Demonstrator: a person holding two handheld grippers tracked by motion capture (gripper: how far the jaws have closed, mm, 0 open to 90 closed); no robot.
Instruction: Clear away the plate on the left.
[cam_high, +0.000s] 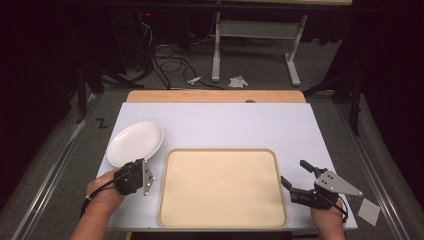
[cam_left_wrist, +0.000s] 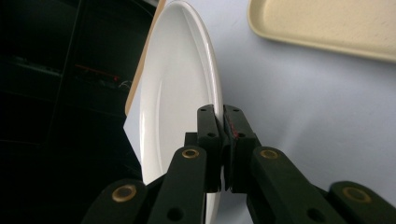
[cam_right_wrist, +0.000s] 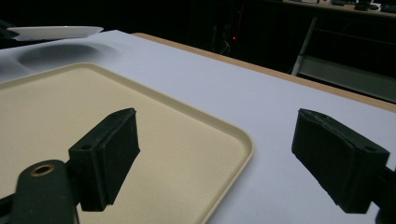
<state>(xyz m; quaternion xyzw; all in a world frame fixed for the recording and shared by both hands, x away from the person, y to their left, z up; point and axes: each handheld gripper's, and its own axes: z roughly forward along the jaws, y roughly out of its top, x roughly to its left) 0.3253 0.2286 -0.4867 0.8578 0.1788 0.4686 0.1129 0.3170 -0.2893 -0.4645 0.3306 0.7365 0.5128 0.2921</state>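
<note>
The plate (cam_left_wrist: 177, 93) has its near rim hidden behind the clamped left tongs (cam_left_wrist: 223, 135).

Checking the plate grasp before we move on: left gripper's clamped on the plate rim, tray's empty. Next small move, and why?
Probably carry the plate sideways over the tray and lower it there. The left gripper is shut on the plate's near rim, and the plate seems lifted, casting a shadow on the table. The right gripper hangs open by the tray's edge, holding nothing.

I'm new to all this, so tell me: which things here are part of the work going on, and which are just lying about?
Part of the work:
- white plate, pinched at its rim by the left gripper
- beige tray
- right gripper, open beside the tray

Lying about:
- crumpled paper on the floor
- cables
- paper square
</note>
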